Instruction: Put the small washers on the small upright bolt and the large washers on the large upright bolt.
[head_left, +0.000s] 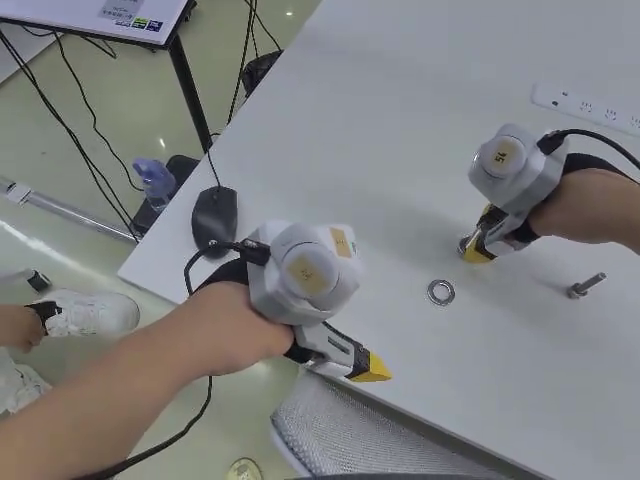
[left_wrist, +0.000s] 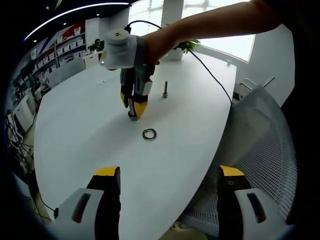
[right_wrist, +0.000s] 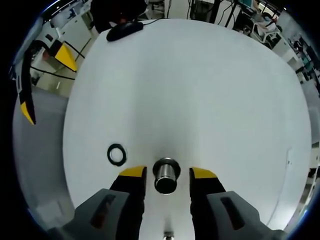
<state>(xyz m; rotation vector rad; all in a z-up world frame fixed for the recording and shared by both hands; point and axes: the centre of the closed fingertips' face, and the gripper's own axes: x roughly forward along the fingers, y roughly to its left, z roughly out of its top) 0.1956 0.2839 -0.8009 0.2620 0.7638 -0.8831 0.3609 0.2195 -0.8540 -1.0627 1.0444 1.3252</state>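
Observation:
The large bolt (right_wrist: 166, 175) stands upright on the white table (head_left: 400, 130). My right gripper (right_wrist: 167, 172) is open, one yellow-tipped jaw on each side of the bolt and a thin gap at both. In the head view the right gripper (head_left: 478, 248) hangs over the large bolt (head_left: 467, 245). One large washer (head_left: 440, 292) lies flat on the table just in front of it. The small bolt (head_left: 585, 285) stands further right. My left gripper (left_wrist: 169, 172) is open with nothing between its fingers, at the table's near edge. Ahead of it lie the washer (left_wrist: 149, 134) and the small bolt (left_wrist: 165, 89).
A black mouse (head_left: 214, 218) with its cable sits near the table's left edge. A white power strip (head_left: 590, 105) lies at the far right. A mesh chair back (head_left: 350, 430) is below the near edge. On the floor are a water bottle (head_left: 155, 180) and cables.

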